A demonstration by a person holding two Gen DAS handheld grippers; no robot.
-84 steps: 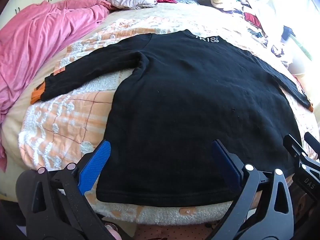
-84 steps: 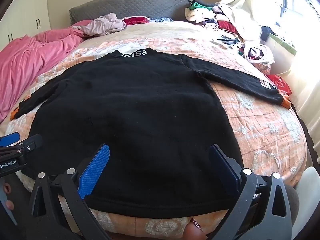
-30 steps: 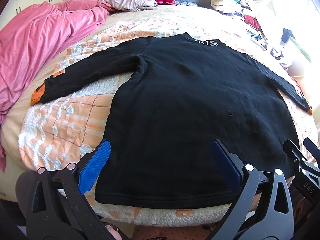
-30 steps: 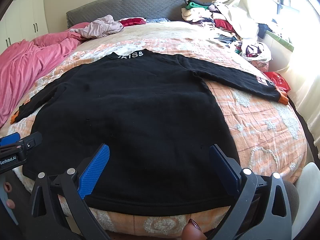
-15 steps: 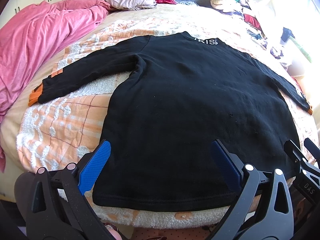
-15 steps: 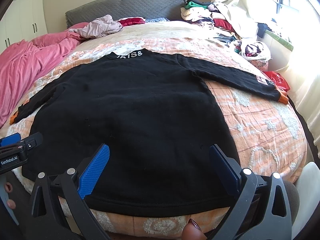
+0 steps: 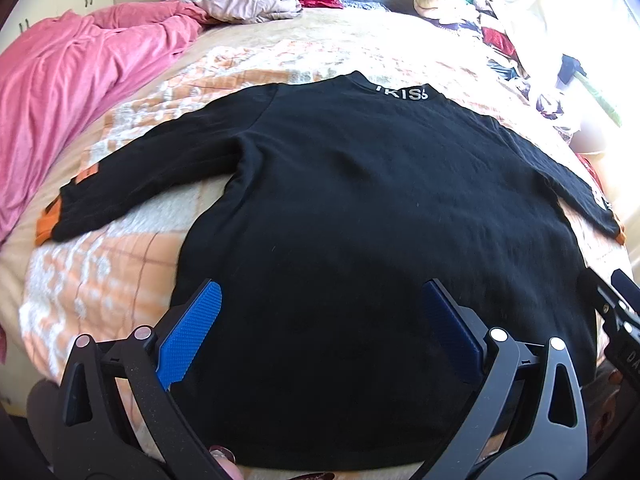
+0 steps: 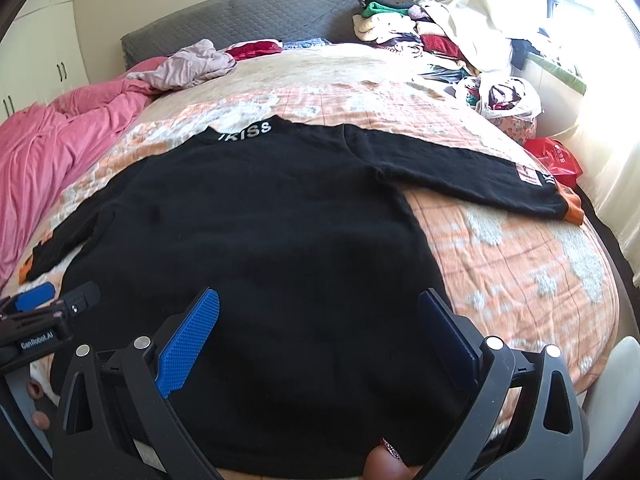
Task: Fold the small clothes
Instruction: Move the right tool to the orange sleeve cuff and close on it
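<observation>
1. The sweater [image 8: 256, 240] lies flat, with nothing on top of it.
2. Bare quilt [image 8: 520, 264] flanks the body below both sleeves.
3. A pink blanket [image 7: 72, 92] is heaped along the left edge of the bed.
4. Piled clothes [image 8: 416, 28] and a bag [image 8: 508, 96] crowd the far right corner.
5. A crumpled garment [image 8: 192, 64] sits by the headboard [image 8: 248, 16].

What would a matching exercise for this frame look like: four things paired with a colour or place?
Things:
1. sweater
2. crumpled duvet
3. sleeve cuff
4. headboard

Descriptions:
A. orange
B. grey, quilted, at the far end of the bed
C. black, spread flat with both sleeves out
D. pink, bunched along the bed's left side

Pairs: 1-C, 2-D, 3-A, 4-B
</observation>
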